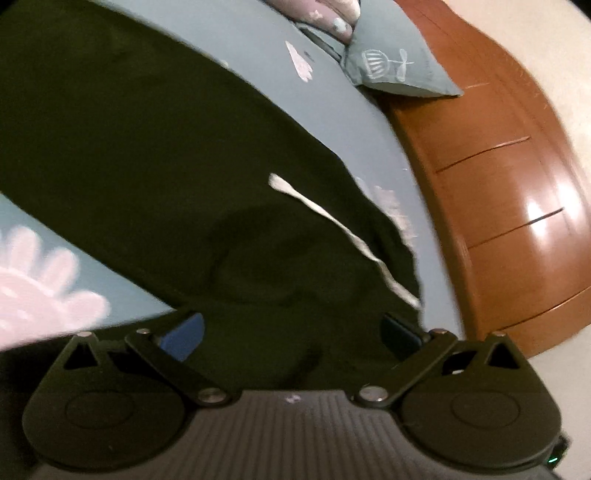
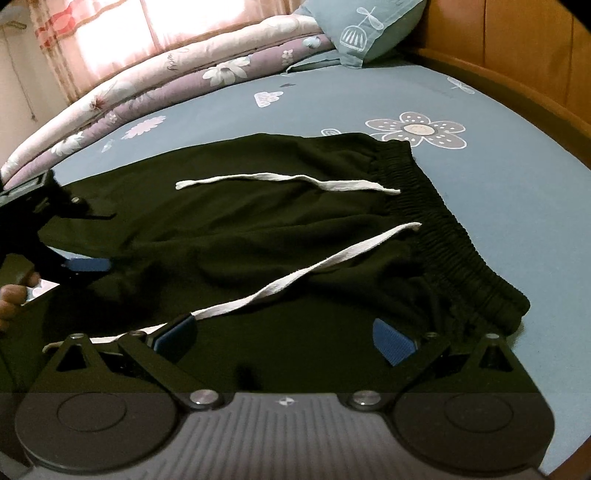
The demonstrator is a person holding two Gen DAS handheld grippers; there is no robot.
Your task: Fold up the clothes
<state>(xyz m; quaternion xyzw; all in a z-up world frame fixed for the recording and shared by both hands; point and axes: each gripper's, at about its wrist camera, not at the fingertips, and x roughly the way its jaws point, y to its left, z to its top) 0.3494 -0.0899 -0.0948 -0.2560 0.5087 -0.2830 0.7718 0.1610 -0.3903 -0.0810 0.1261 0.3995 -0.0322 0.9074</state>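
Two grippers hover spread over the black drawstring shorts [image 2: 258, 221] lying flat on the blue flower-print bed sheet [image 2: 498, 184]: left gripper [image 1: 291, 332] at the left hem, right gripper [image 2: 284, 339] at the near edge. Nothing is pinched; folding seems about to start, so each next needs a fabric edge.

Trousers [image 2: 258, 229] spread on bed sheet [image 2: 498, 206], waistband [image 2: 443, 229] toward 3 o'clock; 2 drawcords [image 2: 288, 181] across them; pillow [image 2: 373, 33] at 1 o'clock, quilt [image 2: 166, 85] at 11.

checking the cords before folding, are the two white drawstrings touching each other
Apart: the right wrist view shows the upper drawstring and lower drawstring separated by dark shorts fabric.
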